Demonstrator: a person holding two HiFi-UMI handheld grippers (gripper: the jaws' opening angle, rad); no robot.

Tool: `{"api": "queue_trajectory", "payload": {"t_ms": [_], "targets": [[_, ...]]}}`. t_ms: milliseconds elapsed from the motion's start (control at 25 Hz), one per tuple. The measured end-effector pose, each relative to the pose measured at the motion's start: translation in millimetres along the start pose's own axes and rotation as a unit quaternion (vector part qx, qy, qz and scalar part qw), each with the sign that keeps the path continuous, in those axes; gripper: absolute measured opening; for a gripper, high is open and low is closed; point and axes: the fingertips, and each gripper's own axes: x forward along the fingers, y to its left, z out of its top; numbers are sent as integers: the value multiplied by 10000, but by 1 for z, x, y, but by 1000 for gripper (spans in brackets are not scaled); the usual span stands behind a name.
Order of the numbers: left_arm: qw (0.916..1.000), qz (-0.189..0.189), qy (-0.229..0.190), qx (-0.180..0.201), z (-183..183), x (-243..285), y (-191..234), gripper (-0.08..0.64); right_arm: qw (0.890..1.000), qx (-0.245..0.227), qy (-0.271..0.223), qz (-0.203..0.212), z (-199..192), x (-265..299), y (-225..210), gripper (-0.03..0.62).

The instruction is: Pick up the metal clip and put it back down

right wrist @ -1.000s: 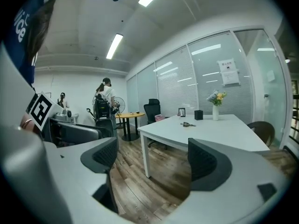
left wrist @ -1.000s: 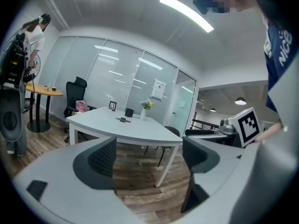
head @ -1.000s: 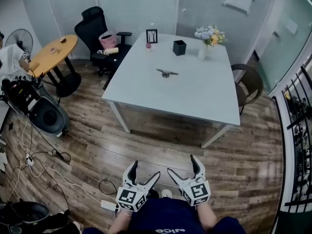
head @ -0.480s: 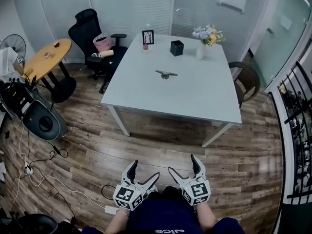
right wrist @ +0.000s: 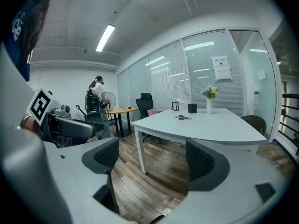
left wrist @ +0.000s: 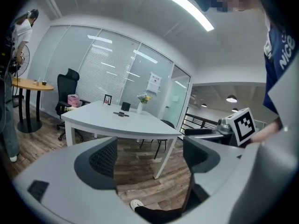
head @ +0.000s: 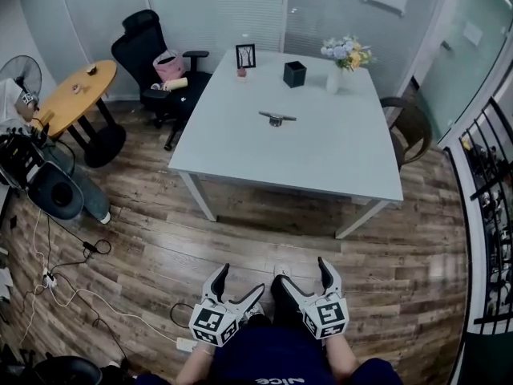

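**Both grippers are hanging open, far from the clip**

The person is holding the left gripper [head: 240, 281] and the right gripper [head: 303, 273] low and close to the body. They are sitting side by side over the wood floor [head: 240, 231]. The left gripper's jaws are standing wide apart. Nothing is sitting between them. Only the floor and a white shoe [left wrist: 136, 203] are showing through the gap. The right gripper's jaws are standing wide apart too, and only floor is showing between them.

The metal clip [head: 276, 118] is lying far out in front of both grippers. It is lying flat on top of the white table [head: 321, 155], near the middle, and no gripper is touching it. In the left gripper view, the clip is showing far ahead and a little to the left of the jaws. In the right gripper view, it is showing far ahead and a little to the right of the jaws.

Past the clip, even farther from the grippers, a black box [head: 294, 74], a small picture frame [head: 245, 56] and a vase of flowers [head: 343, 61] are standing on the table.

Far ahead and to the left of the left gripper, a black chair [head: 148, 54] and a round yellow table [head: 76, 95] are standing. A brown chair [head: 407, 131] is standing ahead and to the right of the right gripper, just beside the white table.
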Motion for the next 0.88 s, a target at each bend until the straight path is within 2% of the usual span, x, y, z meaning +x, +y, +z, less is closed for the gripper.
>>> {"api": "queue_trajectory", "payload": {"t_ms": [480,720,880], "targets": [[9994,332,81,-12,21,60,18,433,9990,-98,75,420,17,61,-48,423],[9983,584,56,-56,38,105,34,433,9993,-222,-114,291,41,101,-94,394],[9977,672,-16,-63,53,143,43,433,9987,-234,-94,447,51,130,-125,396]]}}
